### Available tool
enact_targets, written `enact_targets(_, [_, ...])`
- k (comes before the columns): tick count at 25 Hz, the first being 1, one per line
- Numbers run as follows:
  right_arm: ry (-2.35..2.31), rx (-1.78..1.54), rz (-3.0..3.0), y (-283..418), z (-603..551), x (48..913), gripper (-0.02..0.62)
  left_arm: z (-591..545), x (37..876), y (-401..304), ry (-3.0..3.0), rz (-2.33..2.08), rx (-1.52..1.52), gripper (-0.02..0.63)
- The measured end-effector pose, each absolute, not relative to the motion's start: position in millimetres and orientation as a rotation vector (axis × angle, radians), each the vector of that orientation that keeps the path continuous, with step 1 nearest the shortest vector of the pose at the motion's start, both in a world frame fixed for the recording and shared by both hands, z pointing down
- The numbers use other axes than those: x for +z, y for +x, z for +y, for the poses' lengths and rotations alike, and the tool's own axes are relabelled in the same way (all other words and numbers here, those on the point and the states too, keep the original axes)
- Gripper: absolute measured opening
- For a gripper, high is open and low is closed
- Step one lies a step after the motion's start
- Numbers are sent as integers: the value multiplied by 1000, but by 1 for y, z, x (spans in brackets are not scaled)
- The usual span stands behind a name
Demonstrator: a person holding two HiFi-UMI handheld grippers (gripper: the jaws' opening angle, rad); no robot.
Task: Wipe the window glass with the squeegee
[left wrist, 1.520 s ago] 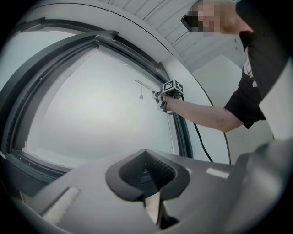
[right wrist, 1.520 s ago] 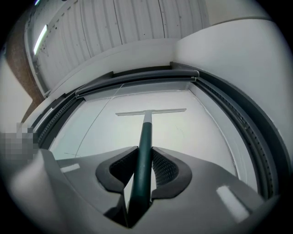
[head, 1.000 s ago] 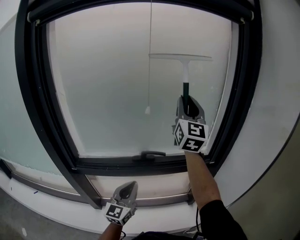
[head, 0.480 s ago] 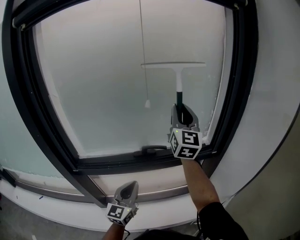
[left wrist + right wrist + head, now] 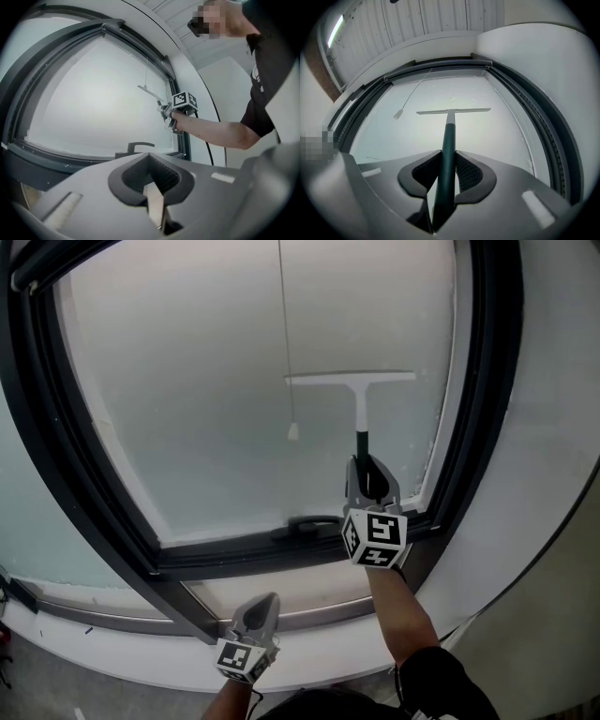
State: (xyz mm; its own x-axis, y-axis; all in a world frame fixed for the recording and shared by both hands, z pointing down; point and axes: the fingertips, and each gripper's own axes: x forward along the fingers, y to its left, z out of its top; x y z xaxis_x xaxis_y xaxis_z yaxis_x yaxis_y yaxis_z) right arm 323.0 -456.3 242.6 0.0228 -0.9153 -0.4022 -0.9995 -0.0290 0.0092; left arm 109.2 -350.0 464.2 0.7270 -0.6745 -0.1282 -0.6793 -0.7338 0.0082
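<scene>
The right tool is clamped on the dark green handle of the squeegee, with the handle running straight up between its two jaws. The squeegee stands upright against the window glass. Its white blade lies level across the right half of the pane, about mid-height and near the dark frame on that side. A thin cord hangs down the glass just left of the blade, its small end piece a little below blade level. A dark latch handle sits on the lower rail of the frame, beside the right tool's marker cube. The left tool hangs low, below the window's bottom rail and well apart from the squeegee, its jaws closed together on nothing. A bare forearm reaches up behind the right tool.
</scene>
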Motion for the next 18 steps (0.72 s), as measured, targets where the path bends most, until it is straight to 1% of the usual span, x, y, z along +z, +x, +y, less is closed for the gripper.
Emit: enact_targets(18, [-2103,378,1999,326,-446,314,95,-351,462,113,-2886,1114,212,0])
